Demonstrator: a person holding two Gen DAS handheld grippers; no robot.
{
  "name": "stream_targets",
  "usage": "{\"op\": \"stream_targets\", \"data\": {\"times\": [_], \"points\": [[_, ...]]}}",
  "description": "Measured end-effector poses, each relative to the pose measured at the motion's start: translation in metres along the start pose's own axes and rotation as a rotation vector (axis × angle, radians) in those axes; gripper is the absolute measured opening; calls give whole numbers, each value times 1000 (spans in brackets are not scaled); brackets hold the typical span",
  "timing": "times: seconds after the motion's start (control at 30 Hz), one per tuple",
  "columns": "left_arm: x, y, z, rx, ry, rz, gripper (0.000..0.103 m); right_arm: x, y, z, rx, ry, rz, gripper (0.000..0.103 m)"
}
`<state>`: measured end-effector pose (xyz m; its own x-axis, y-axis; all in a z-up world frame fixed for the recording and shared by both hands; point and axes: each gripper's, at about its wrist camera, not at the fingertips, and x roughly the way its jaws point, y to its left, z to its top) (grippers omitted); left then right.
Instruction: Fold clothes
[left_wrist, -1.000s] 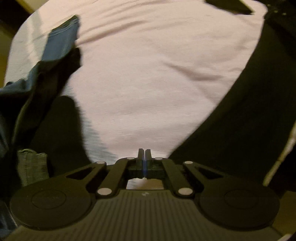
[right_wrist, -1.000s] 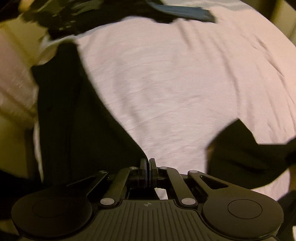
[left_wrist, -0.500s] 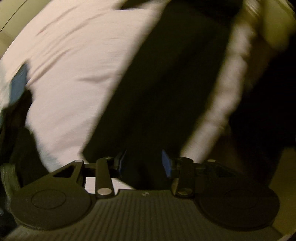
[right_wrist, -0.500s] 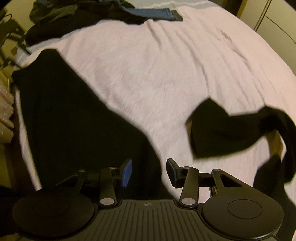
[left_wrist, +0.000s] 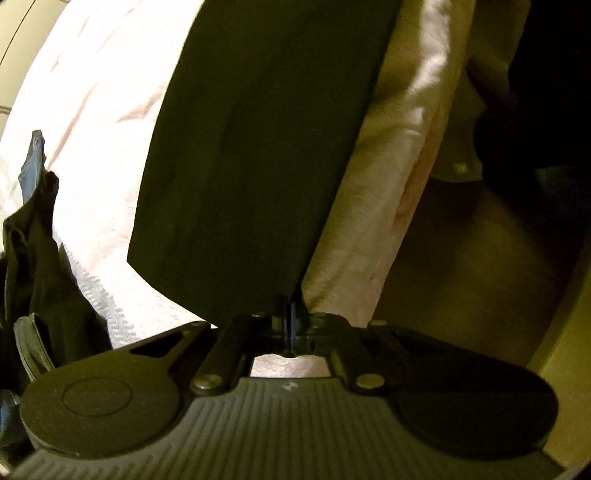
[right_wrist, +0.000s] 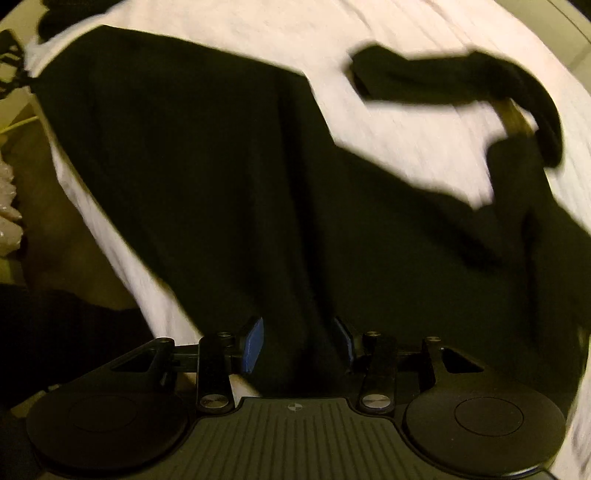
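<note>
A black garment (left_wrist: 258, 147) lies spread on a pale pink bed sheet (left_wrist: 92, 110). My left gripper (left_wrist: 290, 314) is shut, and the garment's near corner by the bed's side edge runs into its fingertips. In the right wrist view the same black garment (right_wrist: 203, 166) fills the middle, with one sleeve (right_wrist: 443, 81) curled across the sheet at the upper right. My right gripper (right_wrist: 299, 339) points down over it with its jaws apart; a ridge of black cloth runs between the blue pads (right_wrist: 255, 343), which do not press on it.
A strip of blue denim (left_wrist: 33, 166) and a heap of dark clothes (left_wrist: 33, 258) lie at the left. The bed's side edge (left_wrist: 388, 221) drops to a dark floor on the right. Crinkled clear plastic (right_wrist: 7, 199) shows past the bed's left edge.
My left gripper swung right to the bed's edge, opened, then shut at the black garment's corner. My right gripper went from shut to open and slid over the garment's body.
</note>
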<state>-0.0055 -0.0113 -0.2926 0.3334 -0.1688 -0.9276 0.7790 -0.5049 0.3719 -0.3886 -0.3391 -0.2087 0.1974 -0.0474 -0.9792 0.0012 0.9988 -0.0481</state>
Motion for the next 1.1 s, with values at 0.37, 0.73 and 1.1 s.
{"op": "stream_targets", "data": {"times": [0.37, 0.73, 1.1], "points": [[-31, 29, 27, -24, 58, -47, 7, -42, -76, -110, 494, -6, -235, 51], [-100, 33, 188, -19, -41, 13, 12, -47, -242, -270, 1463, -395, 3, 76], [-138, -51, 453, 161, -272, -124, 17, 31, -273, -338, 1921, -717, 610, 68]]}}
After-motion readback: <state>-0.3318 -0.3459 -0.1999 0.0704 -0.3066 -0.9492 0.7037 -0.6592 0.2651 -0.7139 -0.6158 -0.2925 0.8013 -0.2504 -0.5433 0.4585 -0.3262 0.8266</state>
